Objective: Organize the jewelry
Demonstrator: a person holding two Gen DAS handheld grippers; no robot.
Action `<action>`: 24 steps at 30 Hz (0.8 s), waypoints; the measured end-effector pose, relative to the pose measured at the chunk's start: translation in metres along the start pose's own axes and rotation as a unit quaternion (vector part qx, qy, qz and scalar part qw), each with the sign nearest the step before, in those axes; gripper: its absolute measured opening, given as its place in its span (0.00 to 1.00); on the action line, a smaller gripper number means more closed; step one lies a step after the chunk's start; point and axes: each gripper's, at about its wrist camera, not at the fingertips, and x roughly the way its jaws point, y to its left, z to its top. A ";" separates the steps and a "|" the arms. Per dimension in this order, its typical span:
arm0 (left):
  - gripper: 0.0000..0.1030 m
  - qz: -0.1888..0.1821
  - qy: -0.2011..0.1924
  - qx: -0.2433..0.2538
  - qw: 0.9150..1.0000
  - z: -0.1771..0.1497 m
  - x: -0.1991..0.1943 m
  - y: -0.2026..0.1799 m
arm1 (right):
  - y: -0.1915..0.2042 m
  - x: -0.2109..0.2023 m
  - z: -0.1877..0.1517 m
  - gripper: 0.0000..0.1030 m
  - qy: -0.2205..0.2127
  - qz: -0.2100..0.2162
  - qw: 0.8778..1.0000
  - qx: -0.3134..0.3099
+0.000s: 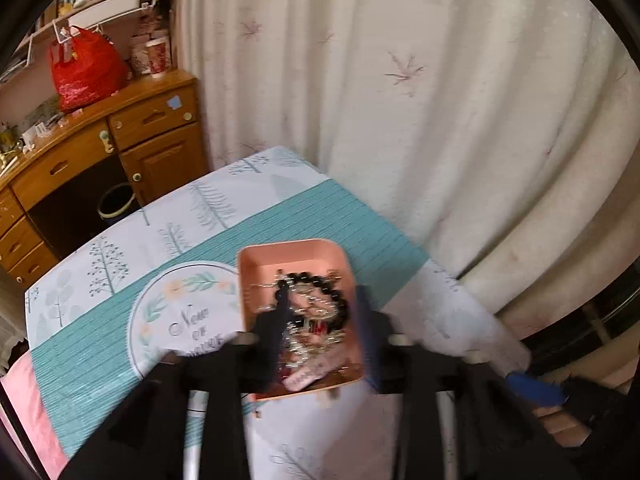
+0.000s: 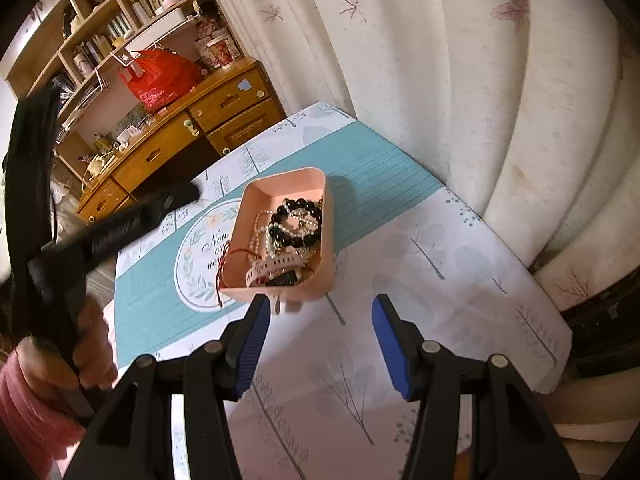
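A pink tray (image 2: 330,236) full of tangled jewelry sits on the table; it also shows in the left wrist view (image 1: 280,258). On top lies a black bead bracelet (image 2: 297,222), which shows in the left wrist view too (image 1: 340,304), with pearl strands and a red cord around it. My left gripper (image 1: 324,316) is open, blurred, its fingers held over the tray on either side of the jewelry pile. In the right wrist view it (image 2: 120,228) comes in from the left. My right gripper (image 2: 320,312) is open and empty, just short of the tray's near edge.
The table carries a teal and white tree-print cloth (image 2: 420,264). A cream curtain (image 2: 460,80) hangs behind and to the right. A wooden desk (image 2: 172,148) with a red bag (image 2: 160,76) and shelves stands at the back left. A small white item (image 2: 290,306) lies by the tray.
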 end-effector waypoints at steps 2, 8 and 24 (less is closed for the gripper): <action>0.51 -0.012 -0.018 -0.012 1.000 0.003 -0.008 -0.005 | -0.002 -0.005 -0.003 0.52 0.002 0.007 1.000 0.001; 0.78 0.030 0.023 -0.049 0.998 0.000 -0.035 -0.013 | -0.004 -0.024 -0.002 0.69 0.019 0.018 0.999 -0.038; 0.99 0.228 0.149 -0.185 0.944 -0.116 -0.095 -0.055 | -0.008 -0.023 -0.007 0.93 0.148 0.100 0.960 -0.215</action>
